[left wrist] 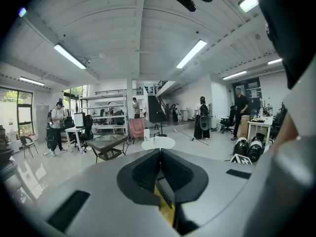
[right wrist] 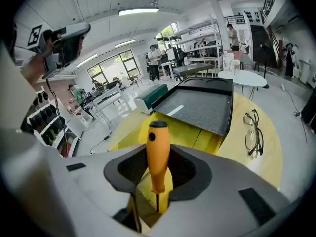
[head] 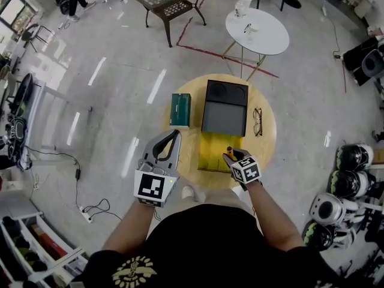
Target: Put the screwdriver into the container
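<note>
Over the yellow container point(head: 211, 155), my right gripper point(head: 231, 155) is pinching the orange screwdriver point(right wrist: 158, 149). Left gripper point(head: 174, 135) has its jaws pressed together, empty. Next up, probably: lower it in, let go.

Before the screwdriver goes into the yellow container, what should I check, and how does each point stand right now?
1. Screwdriver held in the right hand-held gripper: ok, its orange handle sits between the pads.
2. Right hand-held gripper over the yellow container: ok in the head view.
3. Container open, with room inside: cannot tell.
4. Black case and glasses out of the way: ok, the case lies behind the container and the glasses lie off to the right.
5. Left hand-held gripper clear: ok, it is shut, empty and at the table's left edge.
</note>
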